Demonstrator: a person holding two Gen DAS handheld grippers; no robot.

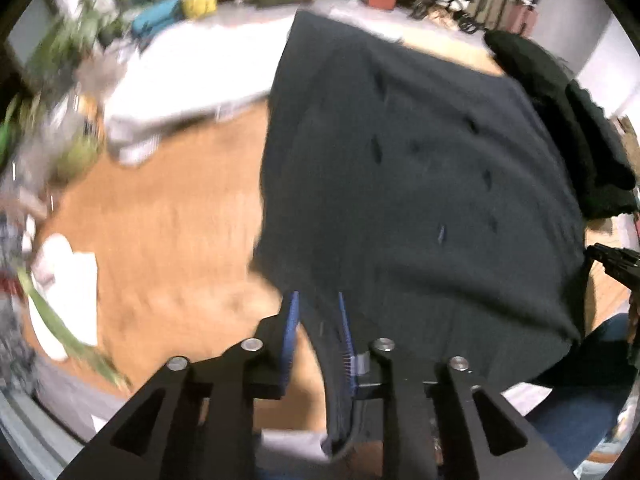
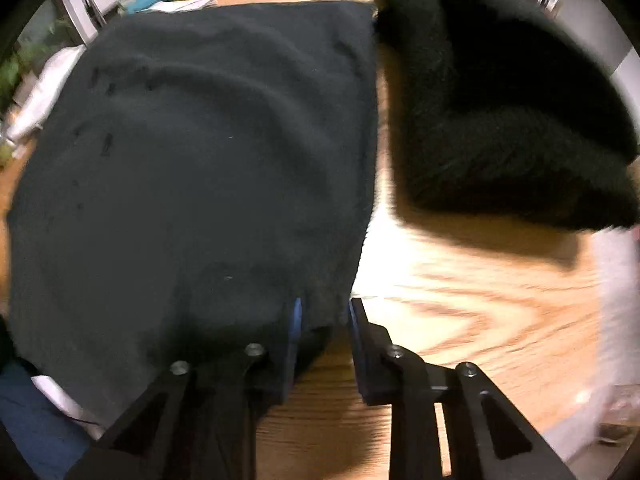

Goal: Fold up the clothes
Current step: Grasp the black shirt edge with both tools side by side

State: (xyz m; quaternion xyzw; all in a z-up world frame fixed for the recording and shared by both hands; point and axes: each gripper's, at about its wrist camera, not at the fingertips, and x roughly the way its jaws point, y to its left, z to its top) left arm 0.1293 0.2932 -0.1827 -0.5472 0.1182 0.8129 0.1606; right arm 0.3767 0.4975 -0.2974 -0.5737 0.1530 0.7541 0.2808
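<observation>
A dark navy garment [image 1: 408,184] lies spread over a wooden table [image 1: 168,216]; it also fills the left of the right wrist view [image 2: 200,168]. My left gripper [image 1: 318,300] grips the garment's near left corner, with cloth between its blue pads. My right gripper [image 2: 324,304] grips the garment's near right corner, jaws slightly apart around the bunched cloth. The right gripper's tip shows at the right edge of the left wrist view [image 1: 616,262]. The views are motion-blurred.
A black fuzzy folded garment [image 2: 500,112] lies on the table right of the navy one, also seen in the left wrist view [image 1: 572,128]. White paper [image 1: 68,292] lies at the table's left edge. Clutter, a yellow box [image 1: 199,0] and plants stand behind.
</observation>
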